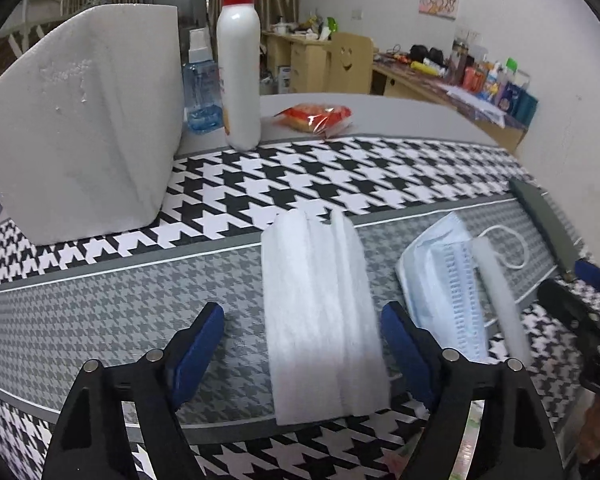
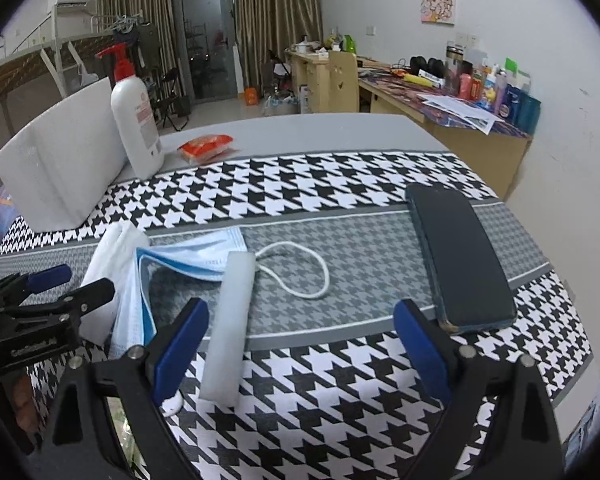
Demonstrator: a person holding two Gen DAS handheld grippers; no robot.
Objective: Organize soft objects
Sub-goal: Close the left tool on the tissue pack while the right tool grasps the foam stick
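The left gripper (image 1: 302, 344) stands apart astride a folded white cloth (image 1: 320, 316) near the houndstooth mat's (image 1: 340, 176) front edge. The right gripper (image 2: 300, 344) gapes over bare mat, a foam strip (image 2: 232, 320) just inside its left finger, a pleated mask (image 2: 188, 260) touching that strip's far end.

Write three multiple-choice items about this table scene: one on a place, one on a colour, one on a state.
1. The folded white cloth lies:
A. between the left hand-held gripper's fingers
B. on the foam block
C. under the phone

2. The pump on the lotion bottle is:
A. blue
B. red
C. green

3. The right hand-held gripper is:
A. shut on the mask
B. shut on the phone
C. open

Answers: 1 A, the left hand-held gripper has a finger on each side of it. 2 B, a red top. 3 C, its fingers stand wide apart and press on nothing.
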